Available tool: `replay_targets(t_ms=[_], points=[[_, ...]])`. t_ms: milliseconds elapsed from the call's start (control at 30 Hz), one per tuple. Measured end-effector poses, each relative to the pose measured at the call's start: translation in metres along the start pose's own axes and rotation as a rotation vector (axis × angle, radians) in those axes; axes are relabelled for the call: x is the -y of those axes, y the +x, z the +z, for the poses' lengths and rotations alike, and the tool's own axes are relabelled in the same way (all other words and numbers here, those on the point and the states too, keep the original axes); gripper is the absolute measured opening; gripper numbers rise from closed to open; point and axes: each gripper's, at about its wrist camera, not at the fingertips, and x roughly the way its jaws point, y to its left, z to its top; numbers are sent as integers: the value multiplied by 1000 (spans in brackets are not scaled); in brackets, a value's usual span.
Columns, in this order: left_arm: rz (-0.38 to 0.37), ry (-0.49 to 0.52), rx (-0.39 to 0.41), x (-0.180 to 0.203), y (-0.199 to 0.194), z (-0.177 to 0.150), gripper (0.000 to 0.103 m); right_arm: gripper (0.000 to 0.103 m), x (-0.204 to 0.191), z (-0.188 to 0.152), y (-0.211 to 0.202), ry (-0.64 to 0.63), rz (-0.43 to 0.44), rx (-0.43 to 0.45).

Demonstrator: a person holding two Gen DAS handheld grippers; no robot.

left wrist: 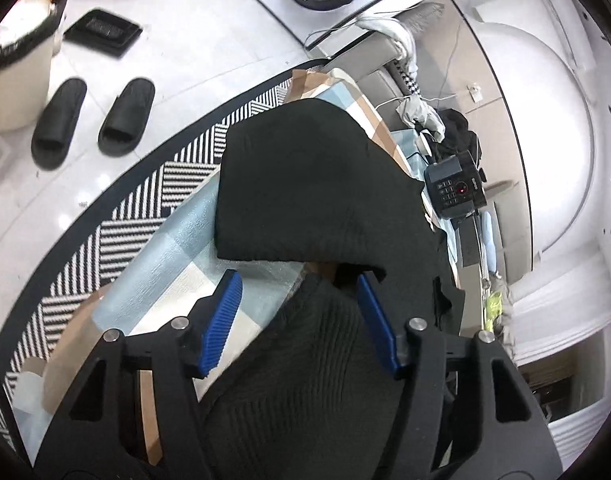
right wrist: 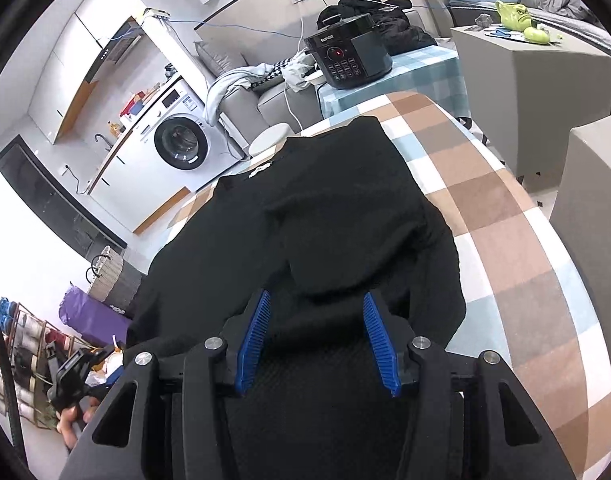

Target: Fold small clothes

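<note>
From your left wrist, the left tool (left wrist: 299,286) stands part open over the near end of the black top (left wrist: 317,184). Knit cloth runs up between its blue pads (left wrist: 221,322), but I see no pad pressing, so treat it as not gripping. The top lies straight ahead on the checked desk (left wrist: 173,240), a folded layer just beyond the tips, its long axis running away from you. Slippers (left wrist: 93,120) sit on the floor, well apart.

From your right wrist, the right tool (right wrist: 315,312) is also part open, with the top's near hem between the pads and none visibly clamped. The top stretches ahead toward the cooker (right wrist: 351,54). Your other hand (right wrist: 71,420) shows low at the left. Both tools sit at the near edge, so neither is clearly nearer.
</note>
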Motion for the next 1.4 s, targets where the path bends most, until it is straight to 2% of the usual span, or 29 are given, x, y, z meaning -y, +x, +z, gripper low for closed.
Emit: replay_targets(t_ms=[167, 267, 333, 467, 500, 600, 733, 800, 867, 933, 1033, 1067, 1133, 1167, 1200, 1267, 1400], points=[[-7, -76, -14, -16, 21, 10, 57, 51, 1, -1, -2, 8, -3, 8], [-3, -83, 1, -11, 31, 18, 57, 51, 1, -2, -1, 9, -4, 7], [17, -92, 20, -3, 41, 23, 49, 51, 0, -3, -1, 0, -3, 9], [52, -85, 49, -1, 54, 35, 8, 51, 1, -5, 0, -4, -17, 10], [81, -55, 70, 2, 56, 38, 5, 51, 2, -5, 0, 0, -20, 8], [154, 44, 123, 24, 53, 45, 5, 51, 5, -8, 0, 12, -24, 5], [257, 252, 215, 82, 40, 47, 4, 51, 13, -13, -2, 31, -21, 3], [277, 370, 258, 123, 39, 48, 4, 51, 17, -15, -4, 47, -12, 2], [249, 498, 271, 172, 45, 39, 4, 51, 20, -17, -6, 47, -15, 0], [177, 629, 227, 219, 60, 19, 4, 51, 22, -18, -10, 48, -17, 5], [29, 768, 40, 266, 102, -26, 4, 51, 26, -18, -15, 62, -27, 16], [0, 799, -52, 274, 121, -41, 4, 51, 28, -19, -15, 68, -29, 18], [13, 784, -135, 274, 142, -53, 11, 51, 29, -21, -16, 73, -34, 10], [12, 761, -175, 269, 150, -54, 19, 51, 30, -22, -17, 70, -33, 8], [11, 739, -180, 264, 151, -53, 31, 51, 30, -23, -18, 66, -34, 5], [5, 703, -153, 252, 145, -48, 44, 51, 33, -25, -18, 66, -38, 1], [36, 664, -117, 233, 133, -35, 45, 51, 37, -25, -15, 82, -33, -3]])
